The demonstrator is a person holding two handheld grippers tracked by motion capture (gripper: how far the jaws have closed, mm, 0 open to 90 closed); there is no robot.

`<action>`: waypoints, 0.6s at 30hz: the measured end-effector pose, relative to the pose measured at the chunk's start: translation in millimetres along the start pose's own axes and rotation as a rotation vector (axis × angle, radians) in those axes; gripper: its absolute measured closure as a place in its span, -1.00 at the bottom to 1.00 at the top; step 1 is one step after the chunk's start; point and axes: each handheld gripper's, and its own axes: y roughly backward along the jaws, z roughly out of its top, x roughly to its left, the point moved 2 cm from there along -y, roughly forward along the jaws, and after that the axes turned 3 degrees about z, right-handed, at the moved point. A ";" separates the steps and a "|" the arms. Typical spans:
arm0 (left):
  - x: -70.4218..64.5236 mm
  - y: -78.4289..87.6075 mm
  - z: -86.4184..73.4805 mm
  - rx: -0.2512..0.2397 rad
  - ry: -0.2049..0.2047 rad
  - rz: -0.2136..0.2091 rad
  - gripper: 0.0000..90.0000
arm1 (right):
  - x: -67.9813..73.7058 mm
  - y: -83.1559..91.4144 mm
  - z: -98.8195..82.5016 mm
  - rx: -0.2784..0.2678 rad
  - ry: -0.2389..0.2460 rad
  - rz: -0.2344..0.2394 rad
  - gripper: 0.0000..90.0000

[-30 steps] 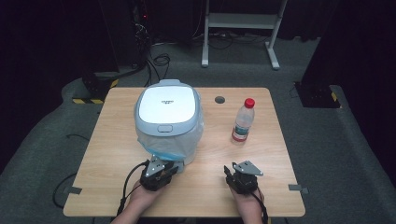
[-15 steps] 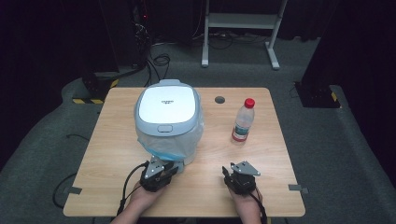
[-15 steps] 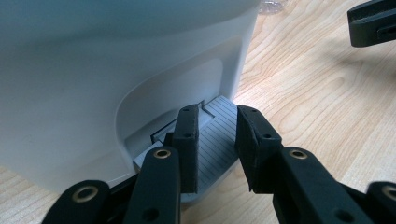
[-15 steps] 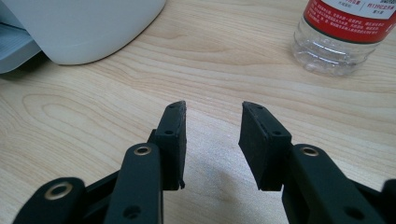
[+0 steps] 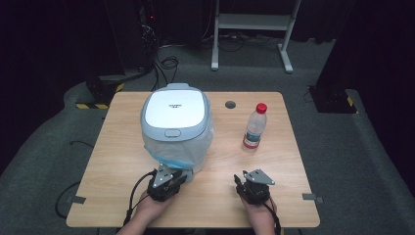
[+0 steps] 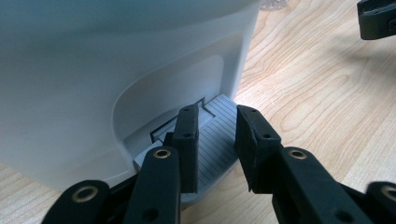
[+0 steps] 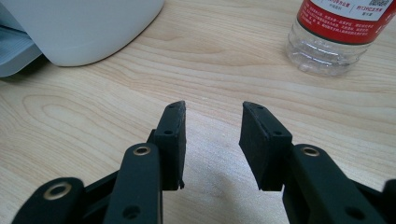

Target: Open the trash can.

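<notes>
Your left claw [image 6: 212, 140] stood with jaws apart directly over the bin's grey pedal [image 6: 212, 144], at lower centre of its frame, clamping nothing; your right claw [image 7: 212, 140] lay farther off, likewise apart.

The high view looks forward and down from above the person's side, far enough to take in the whole table [image 5: 122, 147]. The left gripper view rides low on the left gripper [image 5: 183, 177], facing along its jaws, very close to the grey pedal [image 6: 219, 140] under them and the white bin [image 6: 116, 70] just ahead. The right gripper view sits as low on the right gripper [image 5: 237, 179], facing the bare wood ahead, with the bottle [image 7: 341, 37] farther ahead to its right. All three share the bin and tabletop.
</notes>
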 end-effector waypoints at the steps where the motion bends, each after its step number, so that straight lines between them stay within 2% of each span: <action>1: 0.0 0.0 0.0 0.000 0.000 0.000 0.55 | -0.1 -0.1 0.1 0.001 -0.001 0.002 0.33; 10: 2.2 -1.6 0.2 0.016 0.031 -0.014 0.59 | -0.4 -0.4 0.0 0.004 -0.009 0.003 0.30; 12: 2.2 -1.9 0.3 0.018 0.029 -0.012 0.60 | -0.3 -0.2 0.1 0.003 -0.009 0.004 0.30; 15: -0.2 -3.3 0.4 0.040 -0.002 0.010 0.60 | -0.6 -0.5 -0.4 0.004 -0.013 0.004 0.29; 18: -2.0 -5.2 0.4 0.057 -0.008 0.019 0.60 | -0.4 -2.3 -1.0 0.011 -0.012 0.005 0.28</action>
